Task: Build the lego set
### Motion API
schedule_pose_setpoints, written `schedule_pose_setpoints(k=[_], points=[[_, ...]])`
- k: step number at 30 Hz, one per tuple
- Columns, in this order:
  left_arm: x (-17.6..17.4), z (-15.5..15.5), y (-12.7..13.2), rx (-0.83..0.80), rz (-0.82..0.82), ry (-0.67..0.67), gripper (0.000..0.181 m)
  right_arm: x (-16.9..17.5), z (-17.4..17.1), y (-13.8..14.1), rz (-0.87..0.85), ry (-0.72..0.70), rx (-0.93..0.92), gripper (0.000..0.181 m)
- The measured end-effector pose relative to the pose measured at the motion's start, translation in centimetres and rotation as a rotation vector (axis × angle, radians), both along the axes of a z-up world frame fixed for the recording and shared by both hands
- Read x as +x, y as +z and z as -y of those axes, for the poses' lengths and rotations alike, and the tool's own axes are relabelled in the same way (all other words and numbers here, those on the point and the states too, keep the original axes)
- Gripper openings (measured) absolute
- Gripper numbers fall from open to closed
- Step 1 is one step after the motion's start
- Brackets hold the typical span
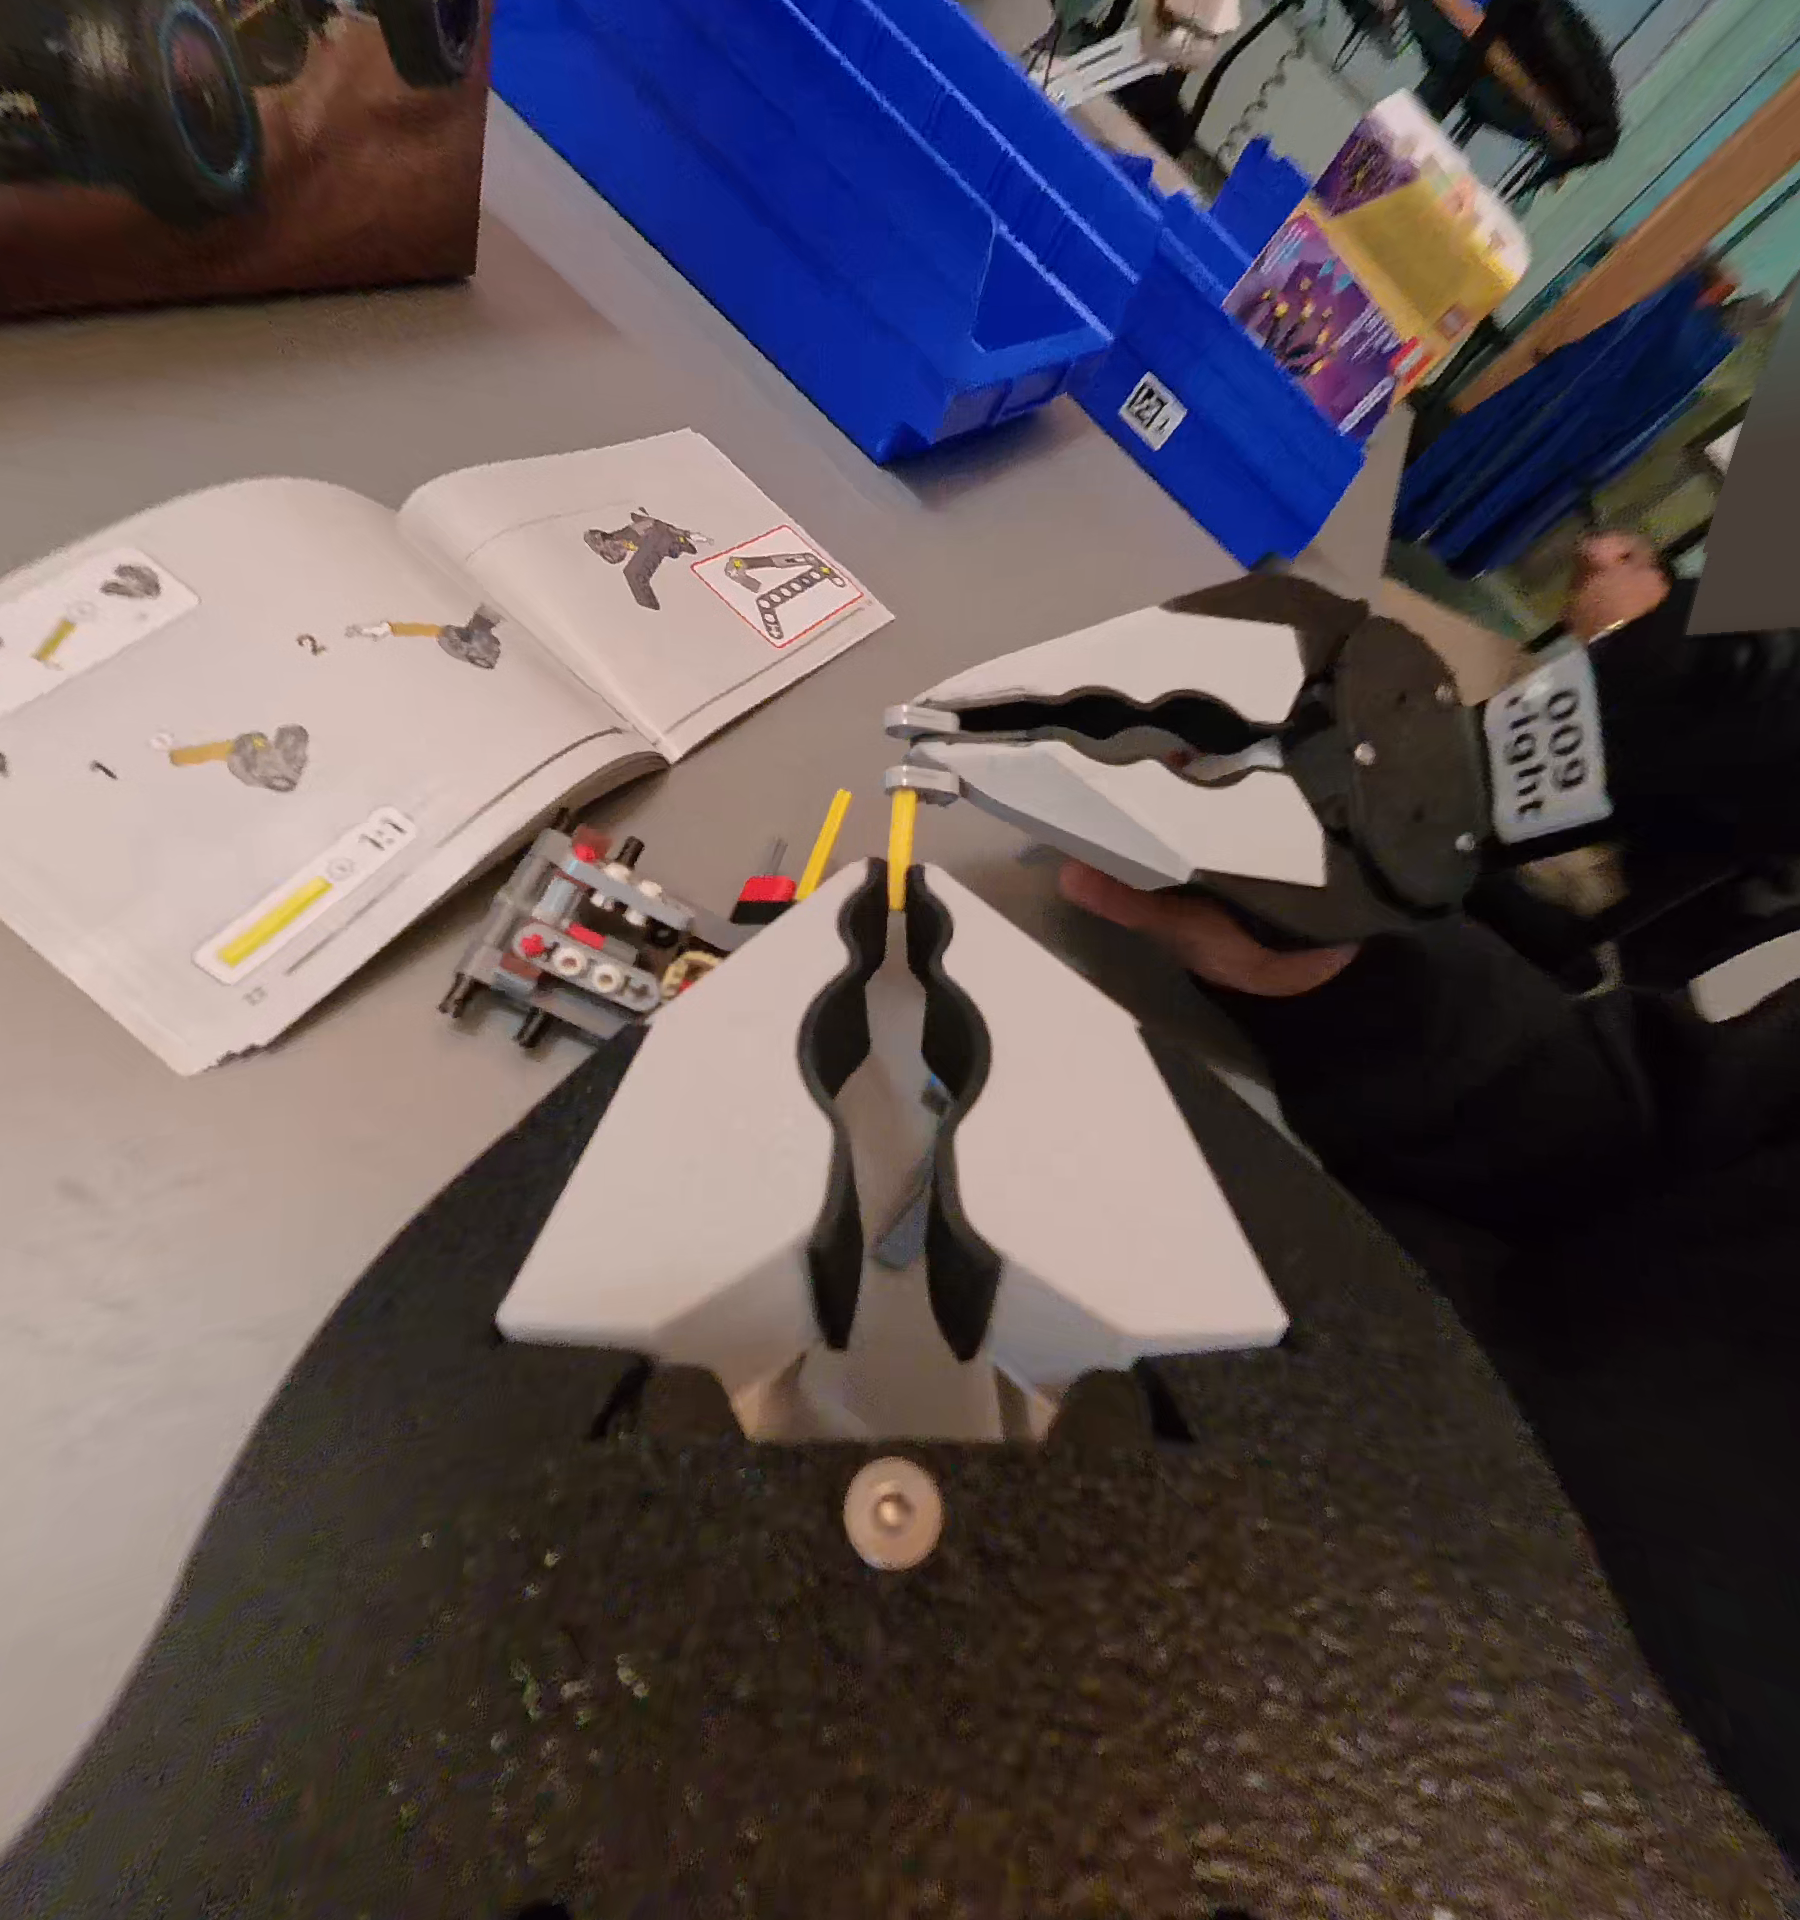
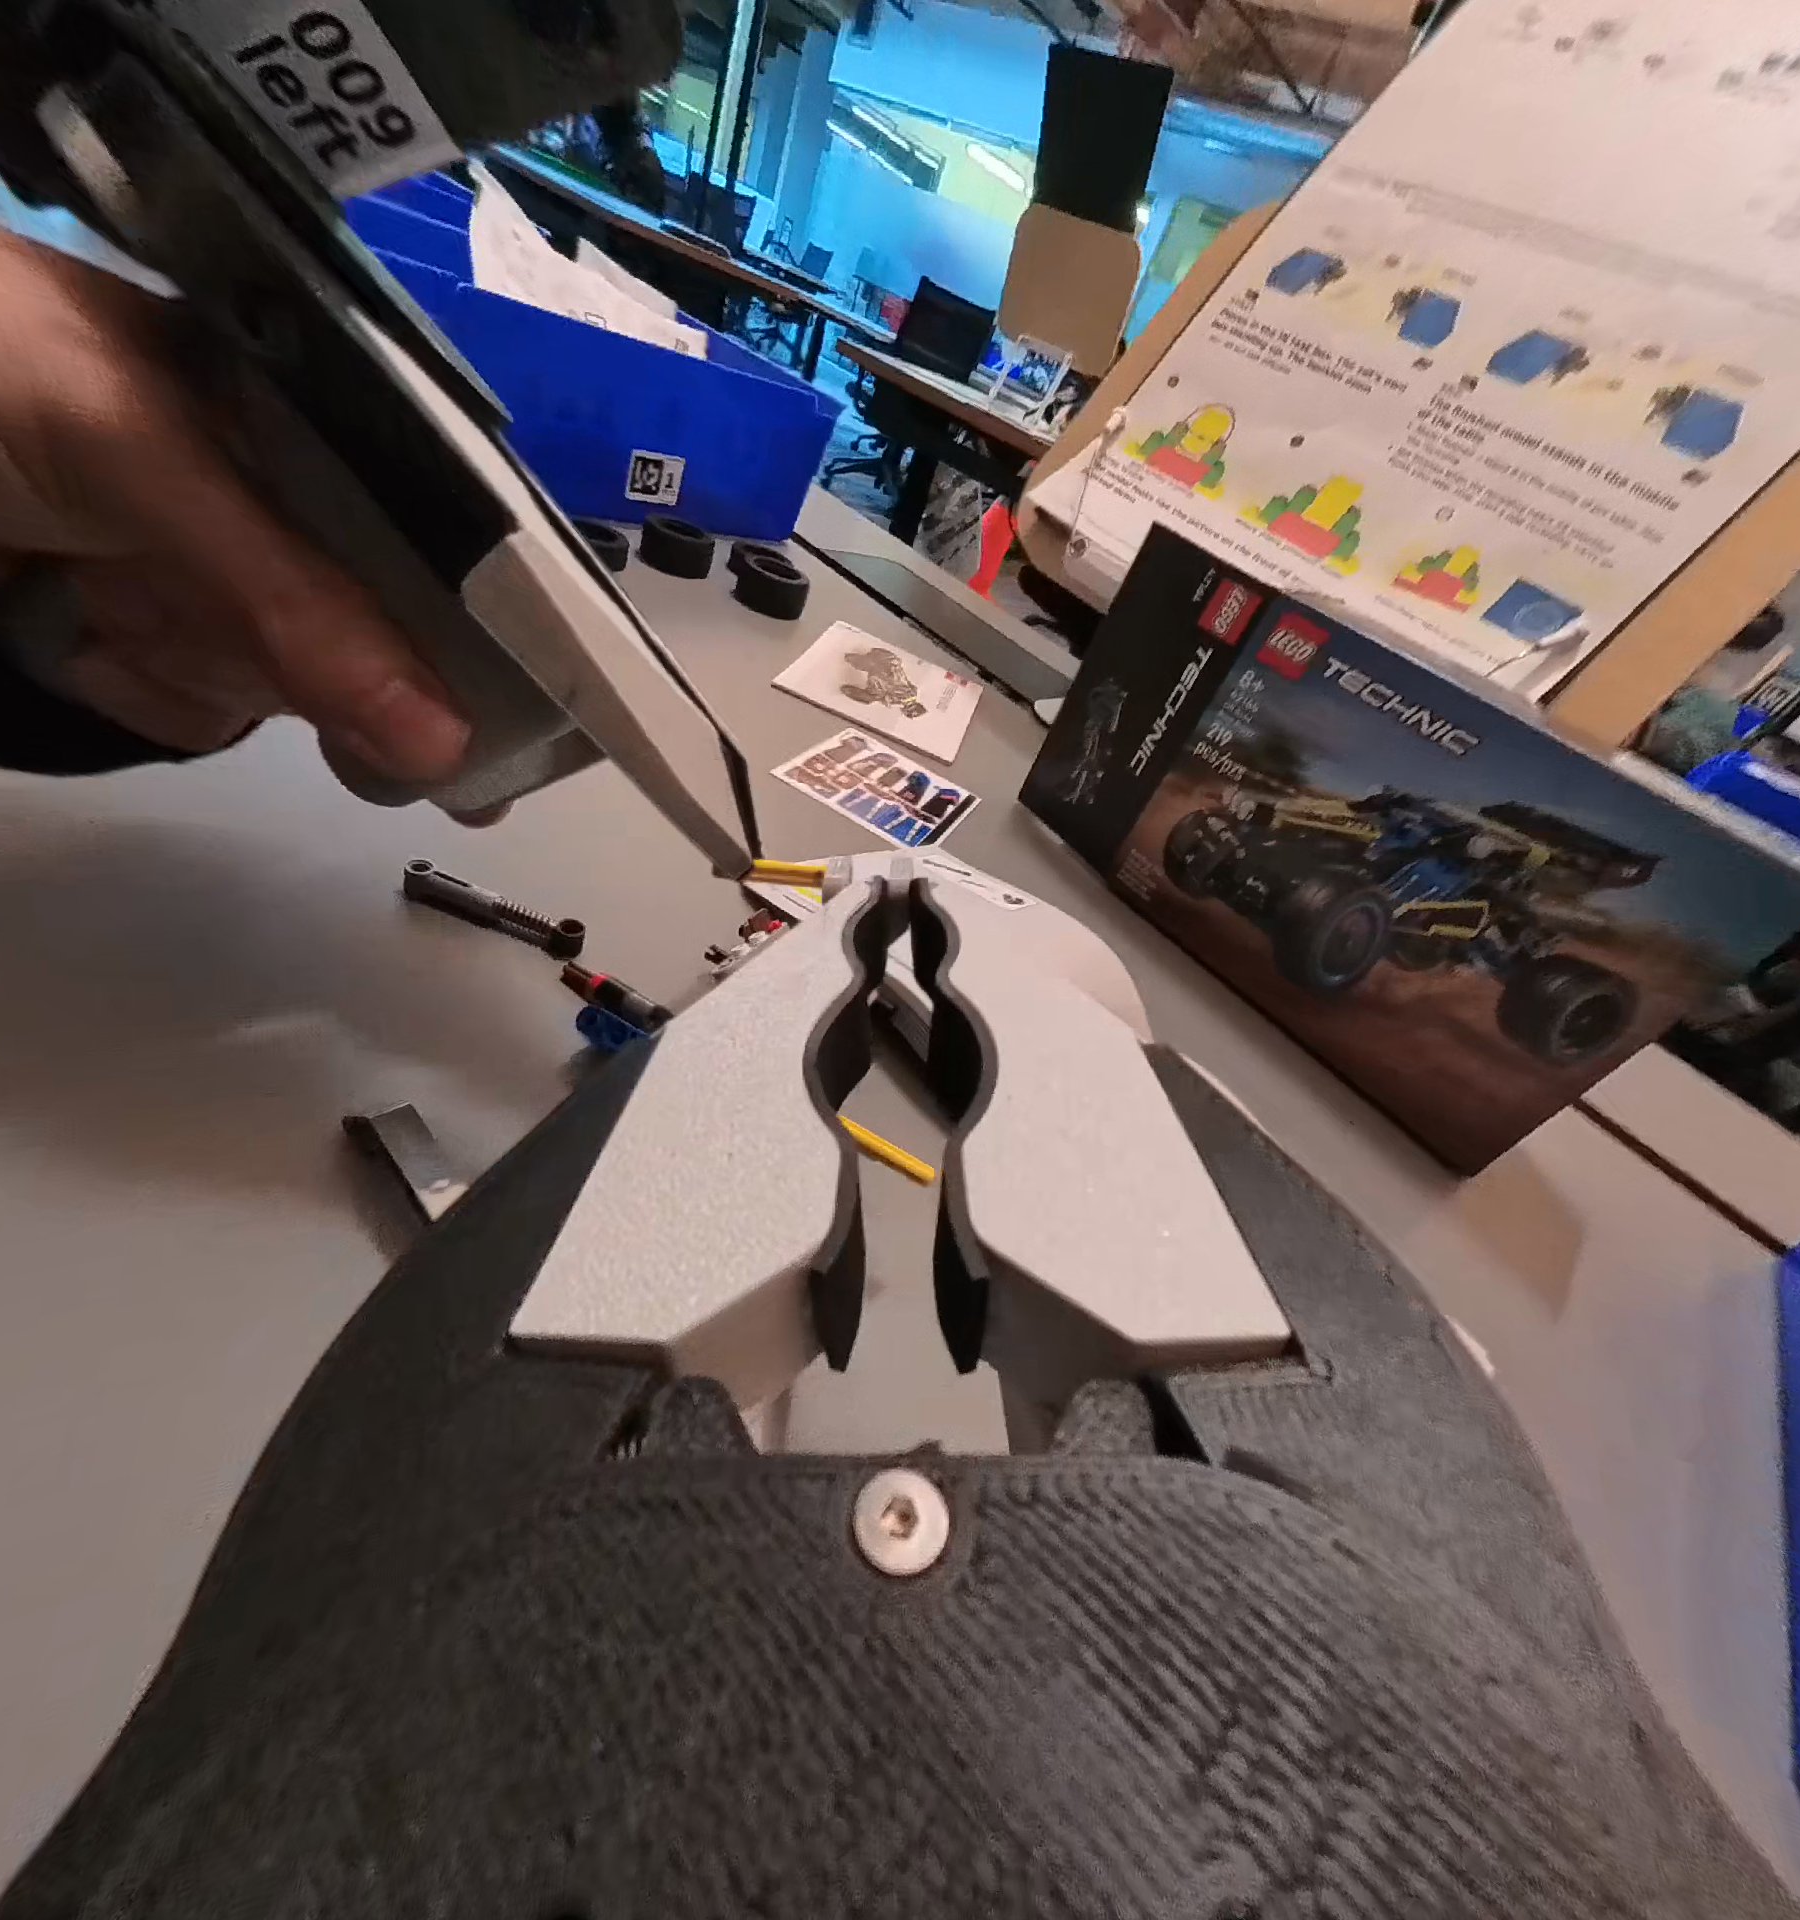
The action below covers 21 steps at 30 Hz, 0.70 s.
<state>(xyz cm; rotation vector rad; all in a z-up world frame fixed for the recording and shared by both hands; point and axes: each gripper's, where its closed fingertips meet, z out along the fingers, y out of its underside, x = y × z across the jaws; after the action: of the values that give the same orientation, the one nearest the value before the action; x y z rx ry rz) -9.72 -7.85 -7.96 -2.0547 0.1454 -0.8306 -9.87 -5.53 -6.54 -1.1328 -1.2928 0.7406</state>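
Observation:
My left gripper (image 1: 891, 883) is shut on a short yellow axle (image 1: 902, 840) that sticks out past its tips. My right gripper (image 1: 940, 750) comes in from the right, shut on a small grey connector piece (image 1: 922, 779). The axle's far end meets the connector's lower lug. In the right wrist view my right gripper (image 2: 896, 888) holds the grey piece (image 2: 875, 864), and the left gripper (image 2: 742, 862) brings the yellow axle (image 2: 787, 873) against it from the left. A partly built grey and black assembly (image 1: 584, 935) lies on the table just left of my left gripper.
An open instruction booklet (image 1: 356, 707) lies left. A second yellow axle (image 1: 823, 842) and red piece (image 1: 766, 894) are by the assembly. Blue bins (image 1: 875, 208) stand behind. A shock absorber (image 2: 491, 909), tyres (image 2: 719, 561), sticker sheet (image 2: 875, 784) and set box (image 2: 1395, 883) are around. The grippers are tip to tip, or close to it.

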Motion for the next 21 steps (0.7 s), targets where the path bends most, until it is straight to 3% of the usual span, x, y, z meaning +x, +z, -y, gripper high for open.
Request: schedule_pose_setpoints(k=[4,8,14,21], points=[[0.2,0.4,0.6,-0.020,0.173,-0.016,0.002,0.1,0.4,0.7,-0.033,0.027,0.064,0.002],[0.5,0.8,1.5,-0.028,0.341,-0.042,0.002,0.4,0.9,1.2,-0.078,0.108,0.003,0.002],[0.8,0.4,2.4,0.014,0.366,-0.018,0.001,0.6,0.5,2.1,-0.145,0.096,-0.073,0.002],[0.4,-0.3,1.6,0.080,0.025,0.057,0.002,0.4,-0.1,1.3,-0.074,0.018,0.007,0.001]])
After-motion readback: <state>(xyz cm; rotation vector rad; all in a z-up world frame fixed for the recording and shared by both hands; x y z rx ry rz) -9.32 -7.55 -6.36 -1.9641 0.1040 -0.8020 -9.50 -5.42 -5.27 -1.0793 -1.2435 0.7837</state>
